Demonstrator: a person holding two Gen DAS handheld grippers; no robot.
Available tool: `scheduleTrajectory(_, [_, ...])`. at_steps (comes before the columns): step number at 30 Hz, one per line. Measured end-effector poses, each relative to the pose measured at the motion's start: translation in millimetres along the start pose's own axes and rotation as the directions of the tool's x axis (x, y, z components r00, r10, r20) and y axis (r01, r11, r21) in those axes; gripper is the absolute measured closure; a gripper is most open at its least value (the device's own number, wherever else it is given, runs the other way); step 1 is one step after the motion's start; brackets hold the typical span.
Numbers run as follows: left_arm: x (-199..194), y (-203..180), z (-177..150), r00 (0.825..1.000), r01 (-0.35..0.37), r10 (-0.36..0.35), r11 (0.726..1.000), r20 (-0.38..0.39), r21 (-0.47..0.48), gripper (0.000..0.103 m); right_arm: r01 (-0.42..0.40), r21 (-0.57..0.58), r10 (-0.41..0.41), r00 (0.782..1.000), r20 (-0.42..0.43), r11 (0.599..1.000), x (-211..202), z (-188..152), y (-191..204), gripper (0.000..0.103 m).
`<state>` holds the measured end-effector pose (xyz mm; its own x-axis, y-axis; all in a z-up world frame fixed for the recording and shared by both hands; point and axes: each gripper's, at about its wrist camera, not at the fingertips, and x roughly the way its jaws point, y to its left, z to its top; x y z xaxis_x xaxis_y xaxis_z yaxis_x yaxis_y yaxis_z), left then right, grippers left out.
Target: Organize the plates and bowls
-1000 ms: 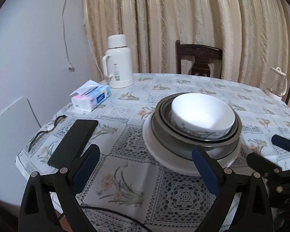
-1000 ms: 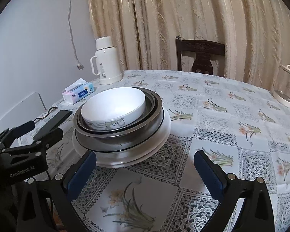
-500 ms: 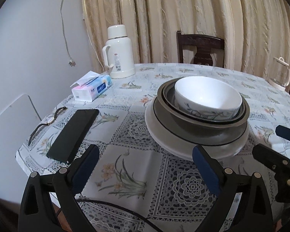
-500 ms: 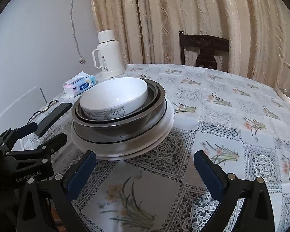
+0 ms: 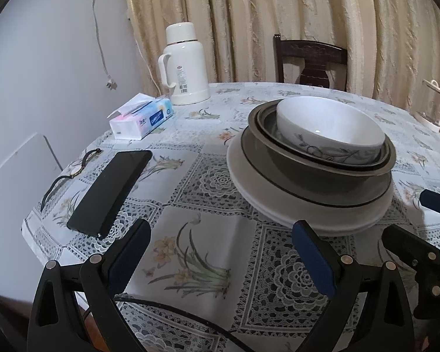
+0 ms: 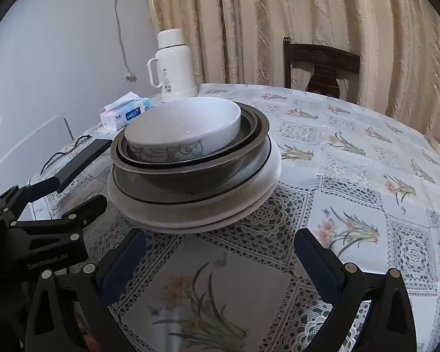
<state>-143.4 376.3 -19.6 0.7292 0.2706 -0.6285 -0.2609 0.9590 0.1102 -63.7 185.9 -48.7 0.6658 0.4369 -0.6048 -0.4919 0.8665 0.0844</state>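
One stack holds every dish on the table (image 5: 208, 252): a white patterned bowl (image 5: 331, 129) nests in dark metal bowls (image 5: 322, 170), and those sit on white plates (image 5: 278, 202) at the bottom. The whole pile stands on the floral and lace tablecloth, and everything else is placed from it.

The left gripper (image 5: 220, 252) hovers in front of the stack and a little to its left, jaws spread wide with only tablecloth between the blue pads (image 5: 129, 252); its right pad sits just beside the plate rim, and contact is hard to judge. The right gripper (image 6: 217, 259) hangs in front of the stack too, opened wide, gripping nothing, its fingertips (image 6: 316, 258) over the cloth just short of the plates. In the right wrist view the left tool shows at the stack's left side, close to the plates.

Left of the stack lies a black phone (image 5: 111, 187), flat on the cloth, with a wristwatch (image 5: 73, 173) further left near the table edge. Behind and left of the stack stand a tissue pack (image 5: 142, 120) and a white thermos jug (image 5: 184, 64). Behind the stack a dark wooden chair (image 5: 311, 58) stands against the beige curtain (image 5: 278, 14). Far right of it, a glass kettle (image 5: 434, 102) sits at the table's rim.
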Motion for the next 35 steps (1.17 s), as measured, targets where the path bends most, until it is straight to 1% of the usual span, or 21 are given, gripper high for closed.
scheduleTrajectory(10, [7.1, -0.9, -2.2, 1.000, -0.002, 0.003, 1.000, -0.020, 0.005, 0.006, -0.021, 0.012, 0.021, 1.000, -0.021, 1.000, 4.5, 1.6, -3.2, 0.000])
scheduleTrajectory(16, [8.7, -2.2, -1.6, 1.000, -0.004, 0.004, 1.000, -0.023, 0.007, 0.006, -0.046, 0.035, 0.047, 0.998, -0.031, 0.998, 6.3, 2.2, -7.4, 0.000])
scheduleTrajectory(29, [11.2, -0.3, -2.9, 1.000, -0.008, 0.008, 1.000, -0.023, 0.010, 0.006, -0.043, 0.024, 0.044, 0.999, -0.010, 0.999, 4.8, 2.9, -5.3, 0.000])
scheduleTrajectory(35, [11.0, -0.7, -3.1, 1.000, -0.009, 0.009, 1.000, -0.023, 0.010, 0.006, -0.042, 0.022, 0.042, 0.999, -0.015, 0.999, 6.0, 3.0, -4.1, 0.000])
